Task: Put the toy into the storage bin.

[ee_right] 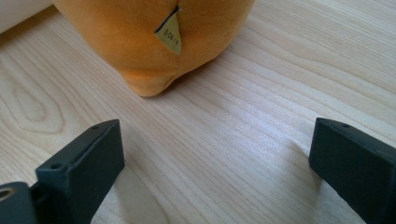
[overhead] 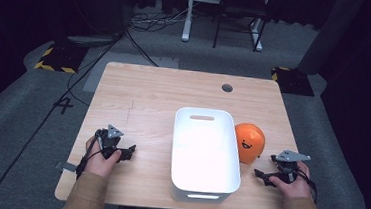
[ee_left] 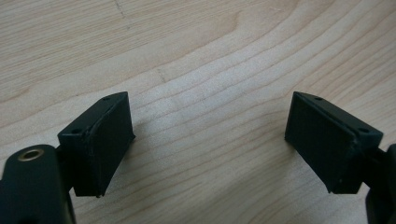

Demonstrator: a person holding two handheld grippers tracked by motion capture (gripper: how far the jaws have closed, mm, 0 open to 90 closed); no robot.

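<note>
An orange plush ball with a drawn face [overhead: 248, 142] rests on the wooden table, touching the right side of a white plastic bin [overhead: 204, 155]. My right gripper [overhead: 264, 176] lies low on the table just right of the plush, open, with nothing between its jaws. In the right gripper view the plush [ee_right: 154, 37] sits close ahead, a small tag hanging from it, and the gripper [ee_right: 210, 172] holds only bare wood. My left gripper [overhead: 128, 151] rests left of the bin, open and empty. The left gripper view has it [ee_left: 210, 140] spread wide over bare wood.
The bin looks empty and has a slot handle at its far end. A round cable hole [overhead: 227, 88] lies near the table's far edge. Beyond the table are grey carpet, cables and chair legs [overhead: 235, 30].
</note>
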